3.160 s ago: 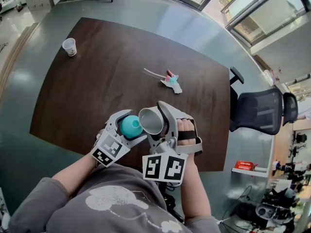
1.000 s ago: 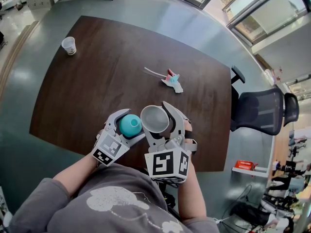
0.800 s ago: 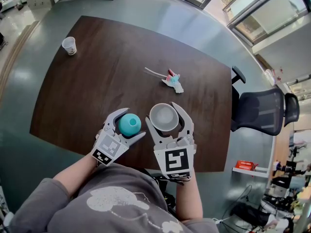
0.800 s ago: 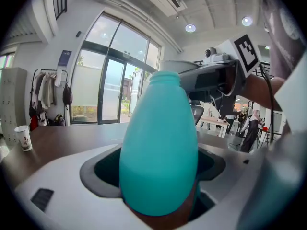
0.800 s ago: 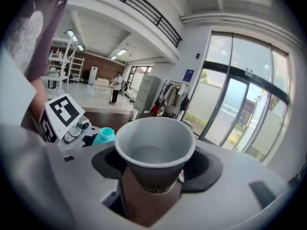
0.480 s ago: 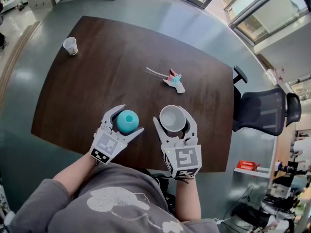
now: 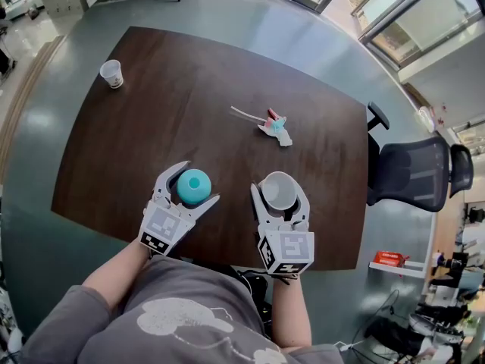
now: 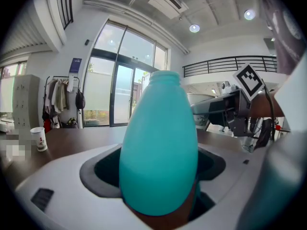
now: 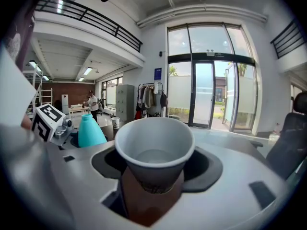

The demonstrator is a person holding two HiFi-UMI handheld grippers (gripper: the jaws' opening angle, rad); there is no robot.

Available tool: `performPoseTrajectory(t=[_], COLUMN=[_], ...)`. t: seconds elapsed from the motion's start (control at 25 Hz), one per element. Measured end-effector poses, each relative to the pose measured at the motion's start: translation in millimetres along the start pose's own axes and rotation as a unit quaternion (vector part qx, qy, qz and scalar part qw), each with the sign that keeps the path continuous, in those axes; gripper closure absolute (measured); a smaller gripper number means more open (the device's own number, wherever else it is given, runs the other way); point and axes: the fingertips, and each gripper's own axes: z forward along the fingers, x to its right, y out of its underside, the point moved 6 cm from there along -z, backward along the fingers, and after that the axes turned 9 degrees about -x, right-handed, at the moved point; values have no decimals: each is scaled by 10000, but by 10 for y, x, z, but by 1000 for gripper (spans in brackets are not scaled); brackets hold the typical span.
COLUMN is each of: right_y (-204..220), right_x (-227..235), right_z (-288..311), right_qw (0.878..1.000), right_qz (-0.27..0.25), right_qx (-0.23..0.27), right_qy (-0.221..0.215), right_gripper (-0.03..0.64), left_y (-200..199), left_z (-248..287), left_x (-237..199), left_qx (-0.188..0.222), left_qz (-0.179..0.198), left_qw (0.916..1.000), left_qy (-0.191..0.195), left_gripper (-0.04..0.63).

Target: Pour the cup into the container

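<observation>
A teal bottle with an open neck stands upright between the jaws of my left gripper, which is shut on its body. In the left gripper view the teal bottle fills the centre. To its right, my right gripper is shut on a white paper cup, held upright a hand's width from the bottle. The right gripper view looks into the cup, where I see only a pale bottom, and also shows the bottle at left. Both sit low over the dark wooden table near its front edge.
A second paper cup stands at the table's far left corner. A crumpled pink-and-teal wrapper with a thin stick lies mid-table on the right. A black office chair stands beyond the table's right edge.
The cup was tipped with its mouth at the bottle's neck. It has since turned upright and moved right, away from the bottle. The left gripper and bottle shifted slightly left.
</observation>
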Motion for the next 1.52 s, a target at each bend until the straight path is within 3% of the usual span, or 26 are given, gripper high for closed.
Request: performPoseTrajectory(t=[0.16,0.72,1.52], right_y=[186,727,1229], right_x=[-17,-198,-214], right_z=[45,376,756], right_qw=[9997,9995,9966], right_qz=[157,213,596], right_qx=[-52,-249,-577], right_qy=[188,29,-11], right_gripper=[316,316,315], left_y=[64,327,671], left_z=[-3,149,449], left_x=[-35,-120,-229], left_qx=[19,-162,-237], left_qz=[11,237,160], left_qw=[10000,9996,9996], left_qy=[-26,-79,83], left_gripper=[172,172,172])
